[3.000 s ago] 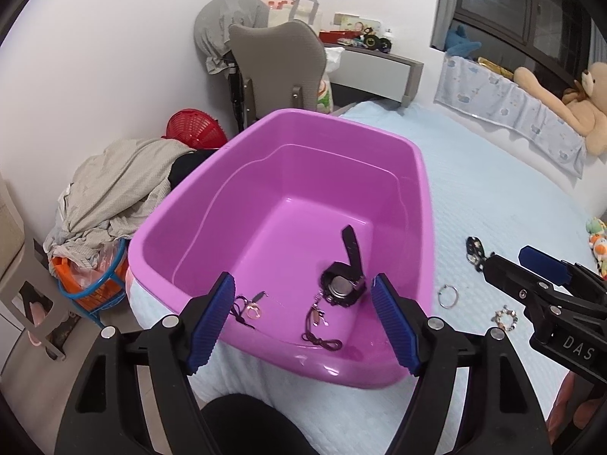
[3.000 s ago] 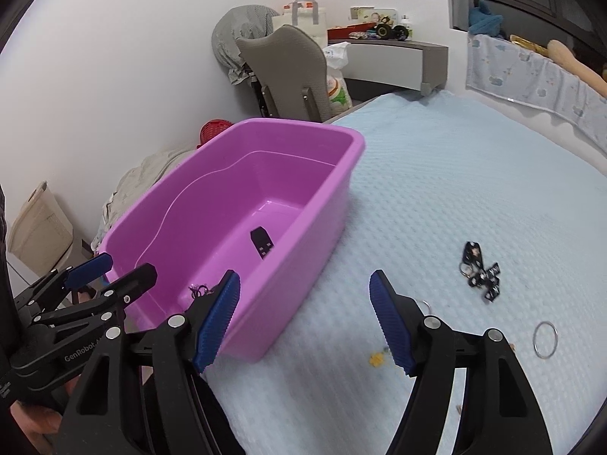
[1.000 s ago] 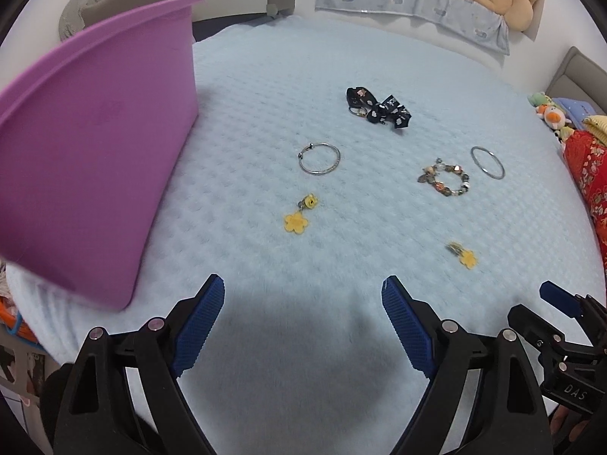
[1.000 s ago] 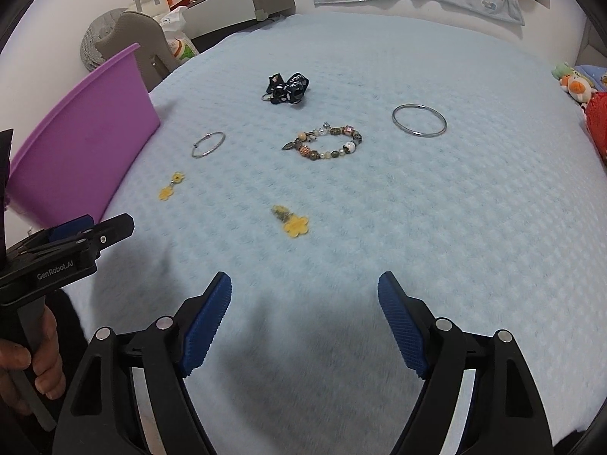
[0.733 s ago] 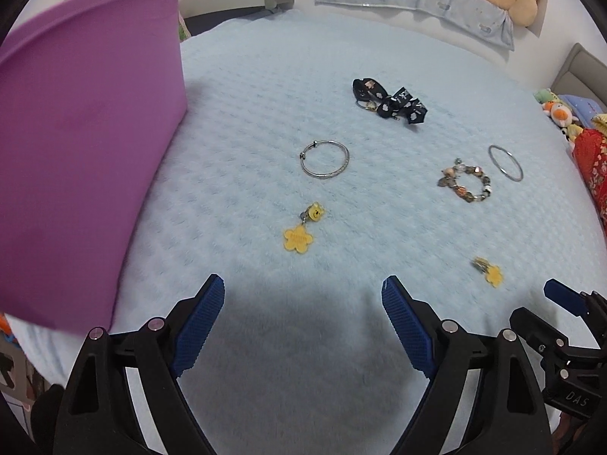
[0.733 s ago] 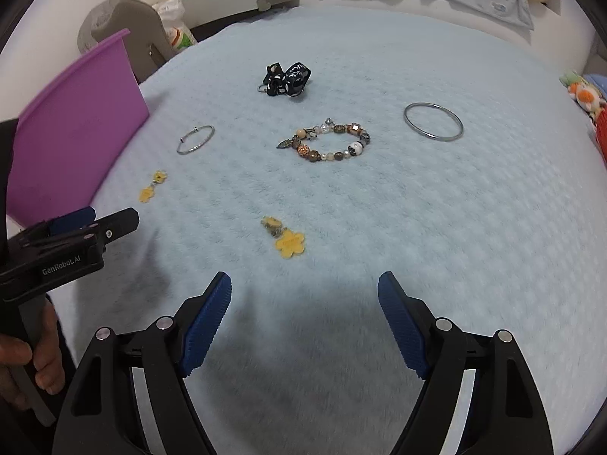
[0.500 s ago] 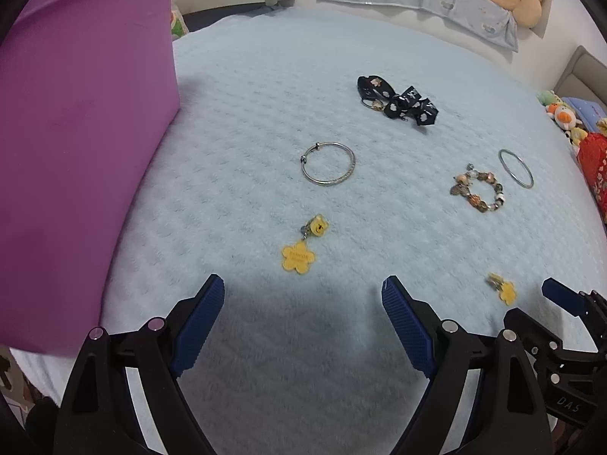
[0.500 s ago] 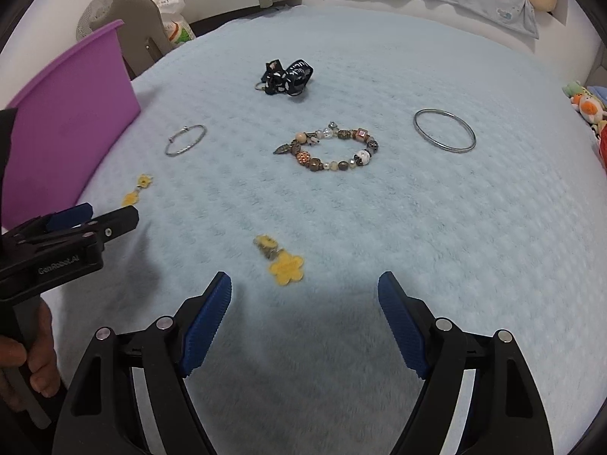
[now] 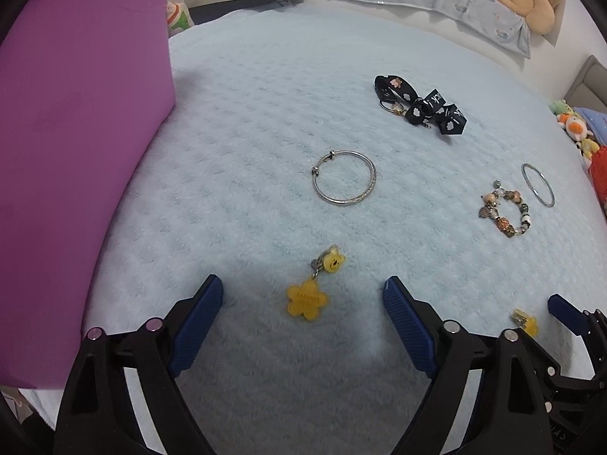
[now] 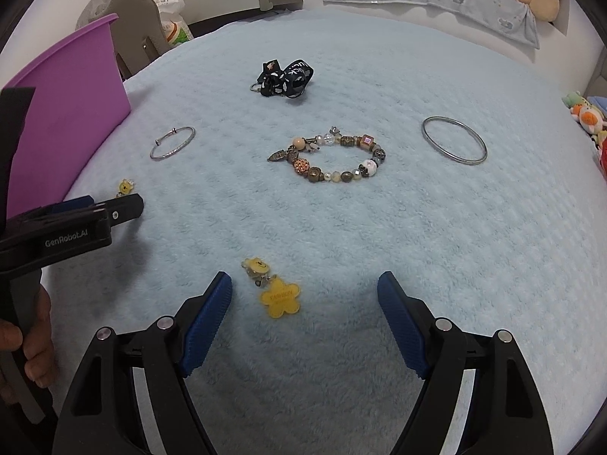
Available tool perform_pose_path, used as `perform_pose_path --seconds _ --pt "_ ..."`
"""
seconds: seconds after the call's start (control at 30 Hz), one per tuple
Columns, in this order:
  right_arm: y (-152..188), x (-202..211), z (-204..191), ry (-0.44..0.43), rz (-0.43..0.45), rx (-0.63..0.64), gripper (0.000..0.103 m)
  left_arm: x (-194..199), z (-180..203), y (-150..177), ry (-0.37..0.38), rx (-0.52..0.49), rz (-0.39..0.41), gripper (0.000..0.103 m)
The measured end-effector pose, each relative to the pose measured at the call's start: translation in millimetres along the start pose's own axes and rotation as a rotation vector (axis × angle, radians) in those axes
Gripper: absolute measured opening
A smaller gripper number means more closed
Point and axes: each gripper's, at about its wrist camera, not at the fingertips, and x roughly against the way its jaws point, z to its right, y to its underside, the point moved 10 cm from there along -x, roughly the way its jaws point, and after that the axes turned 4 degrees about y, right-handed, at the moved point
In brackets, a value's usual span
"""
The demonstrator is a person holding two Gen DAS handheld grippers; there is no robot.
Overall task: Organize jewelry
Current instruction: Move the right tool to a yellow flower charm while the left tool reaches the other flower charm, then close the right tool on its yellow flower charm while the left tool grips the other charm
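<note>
Jewelry lies spread on a light blue blanket. My left gripper (image 9: 301, 288) hovers low over a yellow flower charm (image 9: 306, 300); its jaws are opening, and the charm lies between the fingertips untouched. My right gripper (image 10: 304, 280) is open over a second yellow flower charm (image 10: 280, 299), which lies nearer its left finger. Farther off are a beaded bracelet (image 10: 334, 155), a plain metal bangle (image 10: 453, 146), a silver clasp bangle (image 9: 344, 178) and a black printed ribbon (image 9: 421, 106). The purple tub (image 9: 76, 151) stands at the left.
A person's hand (image 10: 26, 345) holds the left gripper's handle at the lower left of the right wrist view. A grey chair (image 10: 125, 11) and a desk stand beyond the bed. Plush toys (image 9: 573, 125) sit at the right edge, with a teddy bear at the headboard.
Both grippers left the tub, swung over the blanket and sank toward it. Each yellow charm now lies between a pair of fingertips and looks larger.
</note>
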Motion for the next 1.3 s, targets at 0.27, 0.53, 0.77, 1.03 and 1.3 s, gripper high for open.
perform_pose_path --seconds 0.27,0.53,0.77,1.03,1.3 --pt "0 -3 -1 0.018 0.031 0.015 0.075 -9 3 -1 -0.019 -0.025 0.017 0.095" --pt "0 -3 -9 0.045 0.049 0.066 0.062 -10 5 -2 -0.031 -0.03 0.041 0.091" --pt "2 1 -30 0.035 0.055 0.161 0.023 1 -4 -1 -0.03 -0.005 0.061 0.055" --pt "2 5 -30 0.006 0.042 0.129 0.019 10 -3 0 -0.01 -0.012 0.059 0.019" --pt "3 24 -24 -0.048 0.042 0.053 0.019 43 -1 1 0.038 0.013 0.084 0.019"
